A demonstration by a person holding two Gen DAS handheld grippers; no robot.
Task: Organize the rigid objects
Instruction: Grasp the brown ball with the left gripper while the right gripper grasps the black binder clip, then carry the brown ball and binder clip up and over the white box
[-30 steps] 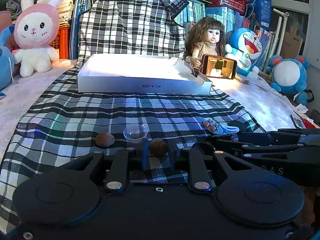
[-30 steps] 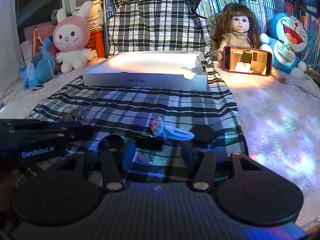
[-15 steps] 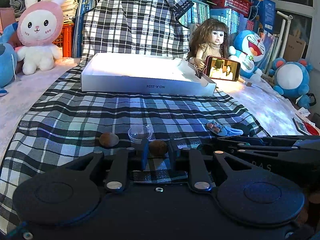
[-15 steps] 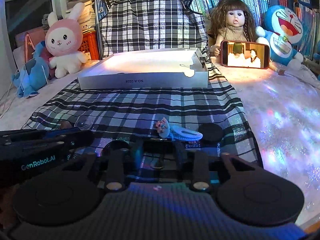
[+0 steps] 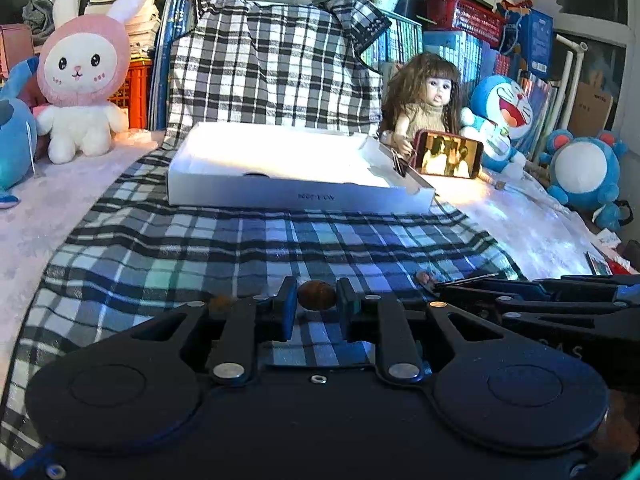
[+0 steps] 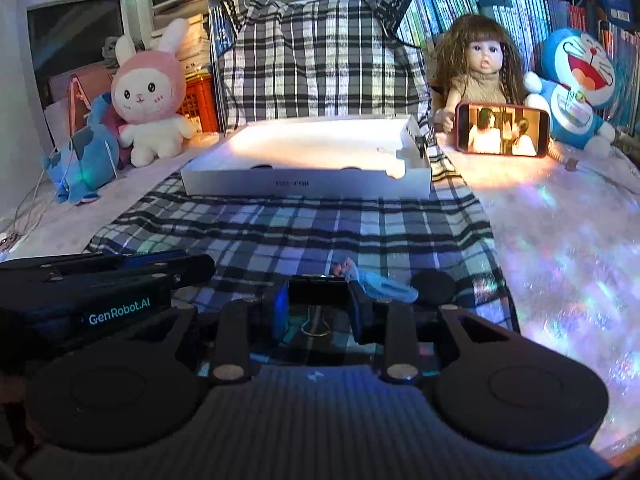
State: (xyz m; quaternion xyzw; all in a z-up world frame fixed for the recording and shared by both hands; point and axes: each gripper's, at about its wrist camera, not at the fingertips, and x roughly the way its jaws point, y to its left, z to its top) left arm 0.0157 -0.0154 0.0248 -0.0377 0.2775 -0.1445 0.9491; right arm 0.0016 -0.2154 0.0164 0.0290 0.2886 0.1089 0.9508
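My left gripper point(image 5: 317, 300) is shut on a small brown ball point(image 5: 317, 295) low over the checked cloth point(image 5: 280, 240). A second brown ball point(image 5: 222, 302) peeks out just left of its fingers. My right gripper point(image 6: 318, 300) is shut on a black binder clip point(image 6: 318, 286), whose wire handle point(image 6: 316, 325) hangs toward the camera. A pale blue hair clip point(image 6: 380, 285) and a black round disc point(image 6: 434, 286) lie just right of the right gripper. A shallow white box point(image 5: 300, 197) point(image 6: 308, 186) lies open further back on the cloth. Dark rounded things show over its front wall.
A doll point(image 6: 480, 68) holds a lit phone point(image 6: 502, 130) to the right of the box. Plush toys sit at both sides: a pink rabbit point(image 5: 80, 80) and a blue cat point(image 6: 576, 88). Books and crates line the back. The two grippers sit side by side.
The right jaws have narrowed onto the black binder clip. The left gripper keeps its hold on the brown ball; the small clear cup beside it has dropped out of view.
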